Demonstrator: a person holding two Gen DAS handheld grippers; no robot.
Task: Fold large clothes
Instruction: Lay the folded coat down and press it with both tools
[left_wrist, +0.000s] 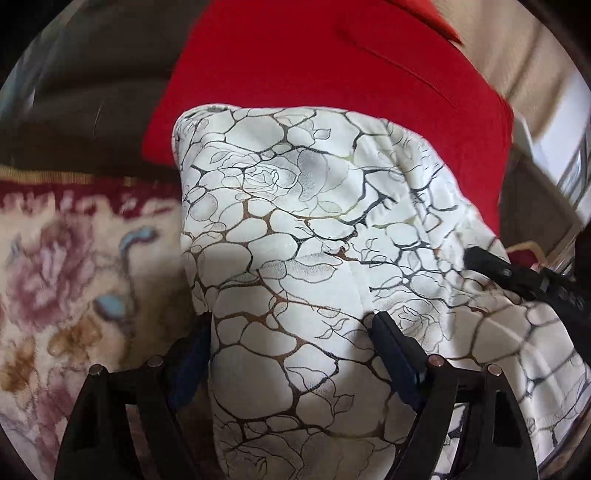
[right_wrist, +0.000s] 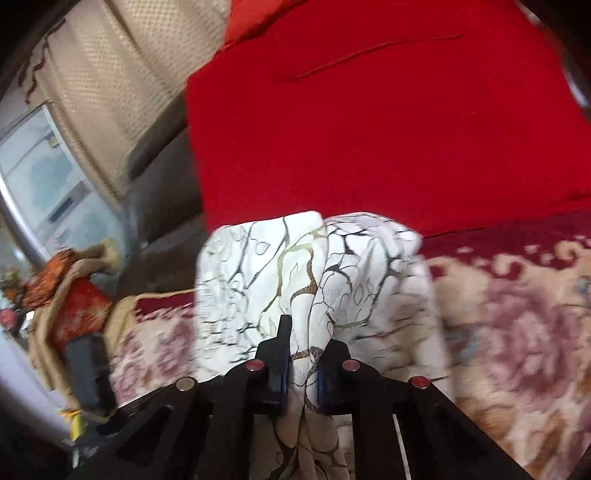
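The white patterned garment (left_wrist: 314, 229) lay bunched at centre frame over a red cloth (left_wrist: 332, 74) and floral blanket (left_wrist: 74, 258). The right tongs (right_wrist: 301, 343) pinched a gathered fold; the left tongs (left_wrist: 291, 332) stood wide astride the cloth's lower bulk, the nearer to grip next.

You are in a home: a flowered rug (left_wrist: 66, 266) lies beside a red cushion (right_wrist: 369, 129), with a beige sofa back (right_wrist: 110, 92) behind it.
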